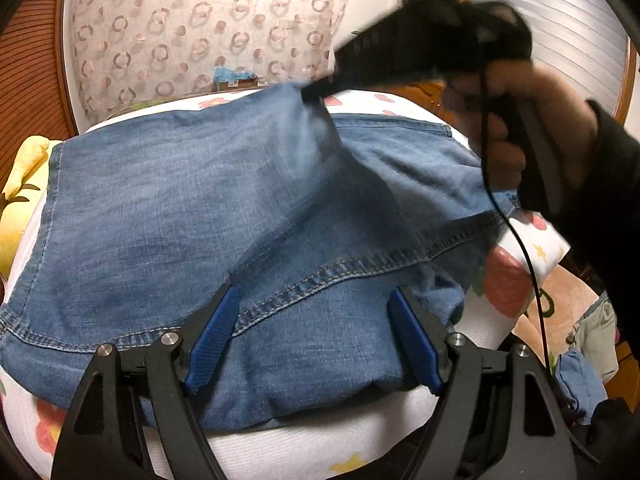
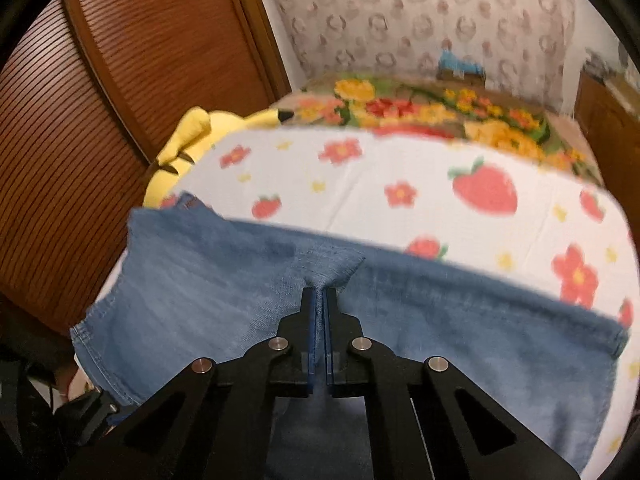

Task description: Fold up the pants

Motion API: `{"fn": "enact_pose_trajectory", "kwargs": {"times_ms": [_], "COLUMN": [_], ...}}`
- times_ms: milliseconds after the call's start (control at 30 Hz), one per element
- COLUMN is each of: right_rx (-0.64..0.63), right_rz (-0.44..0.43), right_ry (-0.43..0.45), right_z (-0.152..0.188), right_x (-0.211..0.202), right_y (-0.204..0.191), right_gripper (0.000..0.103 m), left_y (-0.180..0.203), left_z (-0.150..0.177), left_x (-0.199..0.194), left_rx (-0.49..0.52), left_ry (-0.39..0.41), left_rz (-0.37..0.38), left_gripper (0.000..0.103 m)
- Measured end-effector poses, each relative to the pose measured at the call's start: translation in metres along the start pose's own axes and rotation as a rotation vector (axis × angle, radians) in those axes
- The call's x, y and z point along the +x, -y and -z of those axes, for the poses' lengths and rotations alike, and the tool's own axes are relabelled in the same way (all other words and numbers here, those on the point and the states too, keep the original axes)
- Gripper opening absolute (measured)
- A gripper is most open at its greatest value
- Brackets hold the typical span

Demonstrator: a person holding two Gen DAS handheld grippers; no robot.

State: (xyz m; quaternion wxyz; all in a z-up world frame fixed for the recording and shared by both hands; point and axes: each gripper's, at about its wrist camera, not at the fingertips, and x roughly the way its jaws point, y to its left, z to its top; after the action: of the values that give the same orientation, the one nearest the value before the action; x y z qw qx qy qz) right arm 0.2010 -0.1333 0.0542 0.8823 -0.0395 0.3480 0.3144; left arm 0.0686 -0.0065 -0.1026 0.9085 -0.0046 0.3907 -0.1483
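Denim pants [image 1: 180, 208] under spread left gripper [image 1: 316, 340], right gripper [image 2: 320, 300] pinching their fold

This is a home bedroom. A bed carries a white blanket [image 2: 400, 168] printed with strawberries and flowers, with a floral cover [image 2: 440, 108] at its far end. A yellow plush toy [image 2: 192, 136] lies at the left edge, beside a louvered wooden door [image 2: 120, 80]. Patterned wallpaper [image 2: 420, 12] covers the far wall.
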Motion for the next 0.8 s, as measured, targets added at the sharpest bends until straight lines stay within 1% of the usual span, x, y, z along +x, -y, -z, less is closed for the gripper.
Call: {"fn": "enact_pose_trajectory", "kwargs": {"times_ms": [67,167,367,433,533,600,667,767,800], "right_rx": [-0.055,-0.145,-0.205,-0.212,-0.184,-0.135,-0.108,-0.139,-0.156], "right_rz": [0.022,0.065,0.072,0.091,0.166,0.155,0.138,0.101,0.071], "right_ry": [0.037,0.065,0.114,0.103,0.016,-0.007,0.009,0.089,0.121], "right_z": [-0.002,-0.007,-0.013,-0.011,-0.006,0.000,0.003,0.004,0.004], "right_x": [-0.010,-0.017,-0.019,-0.010,0.016,0.029,0.030,0.014,0.002], "right_y": [-0.012,-0.034,-0.058,-0.058,-0.047,-0.033,-0.023,-0.029,-0.033], "right_gripper": [0.002,0.002,0.002,0.002,0.002,0.002,0.002,0.002,0.002], "left_y": [0.001,0.001,-0.002,-0.004,-0.004,-0.006,-0.007,-0.011,-0.012], "left_z": [0.000,0.001,0.004,0.005,0.007,0.007,0.006,0.004,0.003], "left_x": [0.000,0.000,-0.004,-0.006,-0.007,-0.010,-0.013,-0.020,-0.024], "left_rx": [0.010,0.019,0.010,0.006,0.003,-0.005,-0.016,-0.028,-0.036], "left_ry": [-0.001,0.001,0.008,0.009,0.008,0.013,0.020,0.035,0.043], "left_rz": [-0.004,-0.006,0.014,0.020,0.030,0.039,0.050,0.044,0.046], "left_gripper": [0.078,0.078,0.078,0.078,0.078,0.078,0.078,0.078,0.078]}}
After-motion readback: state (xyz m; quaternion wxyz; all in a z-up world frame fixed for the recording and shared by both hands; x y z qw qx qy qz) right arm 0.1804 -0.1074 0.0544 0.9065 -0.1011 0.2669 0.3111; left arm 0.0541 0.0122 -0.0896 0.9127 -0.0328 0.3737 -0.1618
